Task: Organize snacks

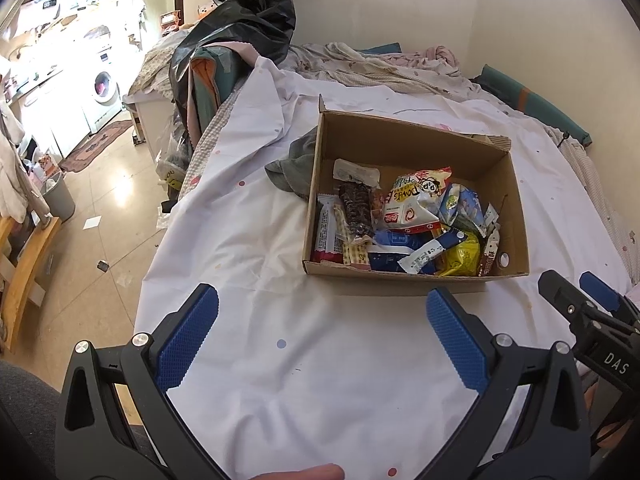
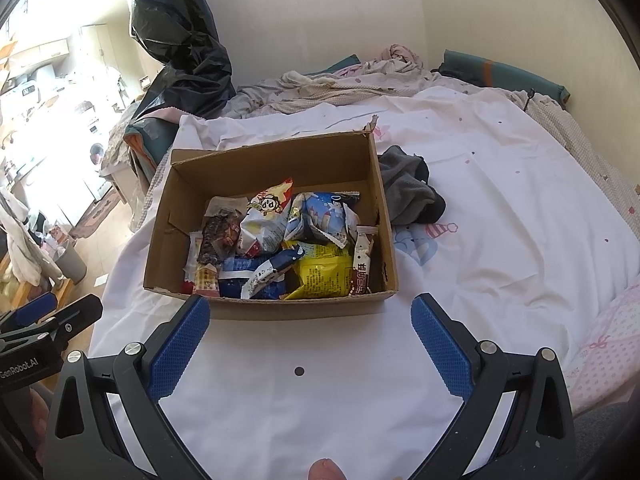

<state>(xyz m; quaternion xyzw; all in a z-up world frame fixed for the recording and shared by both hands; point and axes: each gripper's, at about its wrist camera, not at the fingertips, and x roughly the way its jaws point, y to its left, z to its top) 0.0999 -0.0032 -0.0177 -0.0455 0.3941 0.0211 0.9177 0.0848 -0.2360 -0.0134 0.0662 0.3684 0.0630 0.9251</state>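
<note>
1. Both sets of jaws stand spread wide with nothing between them: your left gripper (image 1: 322, 300) and your right gripper (image 2: 310, 308) each hang over bare white bedsheet (image 2: 500, 216), short of the box
2. Locate the cardboard box (image 2: 378, 200) on the sheet ahead of both grippers. It is open-topped and sits flat, with one torn flap corner at the back
3. Note that the snacks (image 2: 280, 248) all lie inside the box, piled loosely toward its near half. Among them are a yellow packet (image 2: 320, 276), a white bag with a cartoon face (image 1: 416, 200) and a dark brown bar (image 1: 356, 208)
4. Observe the grey cloth (image 2: 408, 192) crumpled on the sheet, touching the outside of one side wall of the box
5. In the left wrist view, your right gripper's tip shows at the right edge, just beside the box's near corner; in the right wrist view, your left gripper (image 2: 52, 320) shows at the left edge
6. A black plastic bag (image 2: 180, 40) stands behind the bed against the wall
</note>
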